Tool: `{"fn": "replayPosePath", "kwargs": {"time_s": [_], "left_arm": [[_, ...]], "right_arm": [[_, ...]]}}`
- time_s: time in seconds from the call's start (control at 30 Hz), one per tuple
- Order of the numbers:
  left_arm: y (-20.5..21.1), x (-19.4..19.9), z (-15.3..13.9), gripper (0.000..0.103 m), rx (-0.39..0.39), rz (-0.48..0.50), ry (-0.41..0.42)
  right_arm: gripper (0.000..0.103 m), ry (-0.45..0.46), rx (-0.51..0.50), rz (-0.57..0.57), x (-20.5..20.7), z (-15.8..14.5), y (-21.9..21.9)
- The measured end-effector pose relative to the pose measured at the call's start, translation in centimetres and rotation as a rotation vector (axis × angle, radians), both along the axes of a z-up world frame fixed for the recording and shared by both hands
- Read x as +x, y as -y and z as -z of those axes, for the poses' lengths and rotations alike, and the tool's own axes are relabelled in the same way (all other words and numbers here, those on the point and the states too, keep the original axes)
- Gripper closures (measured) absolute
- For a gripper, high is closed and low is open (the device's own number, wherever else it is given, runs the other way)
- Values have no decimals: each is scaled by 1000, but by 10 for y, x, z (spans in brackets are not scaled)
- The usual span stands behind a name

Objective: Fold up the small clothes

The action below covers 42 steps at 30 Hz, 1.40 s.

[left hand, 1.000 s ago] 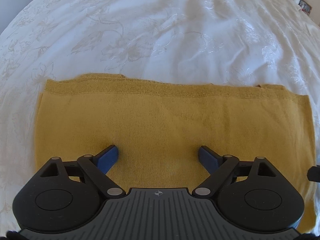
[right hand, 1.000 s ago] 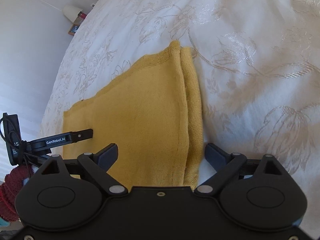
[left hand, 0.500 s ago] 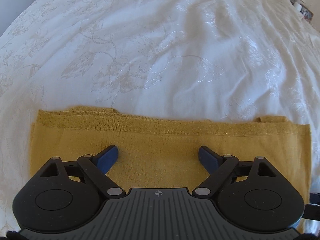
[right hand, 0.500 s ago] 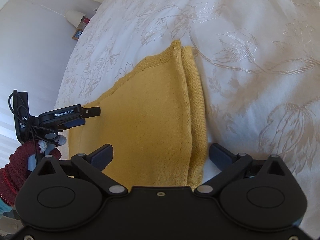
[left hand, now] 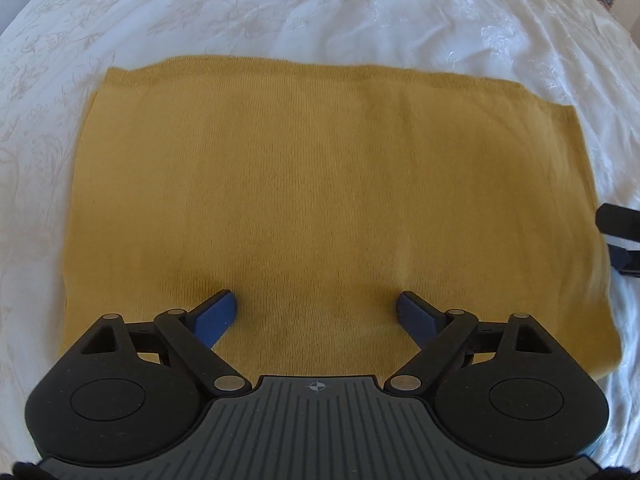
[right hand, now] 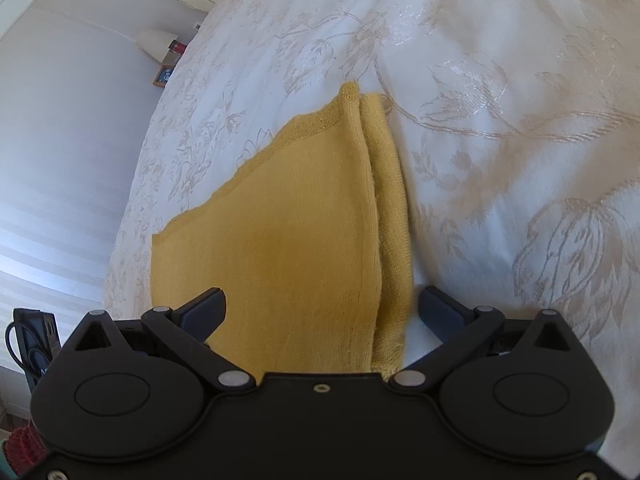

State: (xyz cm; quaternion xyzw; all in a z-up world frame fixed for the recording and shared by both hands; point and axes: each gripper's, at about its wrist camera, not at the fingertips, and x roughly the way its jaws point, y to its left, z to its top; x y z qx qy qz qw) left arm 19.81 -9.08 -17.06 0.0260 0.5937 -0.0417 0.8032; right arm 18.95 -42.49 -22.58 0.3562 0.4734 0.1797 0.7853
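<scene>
We log colours | folded knit cloth [left hand: 328, 184]: plain mustard yellow | bedspread [left hand: 360, 12] around the cloth: white, pale beige flower-and-vine pattern | left gripper [left hand: 316, 312] over the cloth: black body, blue pads | right gripper [right hand: 322, 304]: black, dark pads

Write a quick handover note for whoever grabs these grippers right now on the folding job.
Left gripper: open, holding nothing, pointing down over the cloth.
Right gripper: open, holding nothing, straddling the cloth's right edge, where stacked layers show.
The yellow cloth lies flat on the bedspread as a folded rectangle.
Done: at least one fold, judging by the layered edge.
Left: probably another fold to make it smaller, then tidy the edges; how many folds it needs I cannot tell.
</scene>
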Motion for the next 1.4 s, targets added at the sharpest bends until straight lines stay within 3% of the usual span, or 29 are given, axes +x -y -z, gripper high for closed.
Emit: {"fn": "replayPosePath", "kwargs": {"time_s": [0.2,0.27,0.33,0.4,0.5,0.73,0.97,1.2,1.4], "left_arm": [[0,9,12,12,5,-1,-36],[-3,13,8,13,-9,-21,-35],[-6,12,1,14,-16,-32,-17],[-9,8,-9,14,-7,-37,7],[-15,0,-23,14,5,-37,38],[-38,-17,-52,14,4,-39,101],[-64,-7,-57,14,-32,-31,125],[-115,-4,-58,14,-84,-66,124],[-163,-7,-58,14,-96,-96,122]], "right_arm": [[0,-19,1,-2,2,-1,-1],[6,-26,-9,2,4,-3,-2],[40,-37,-36,8,6,-4,-3],[57,-61,-67,27,5,-4,-2],[71,-63,-54,43,3,-3,0],[76,-45,-114,66,0,-23,-14],[78,-10,-167,73,5,-62,-48],[78,45,-156,37,18,-100,-114],[79,62,-107,-25,32,-108,-195]]}}
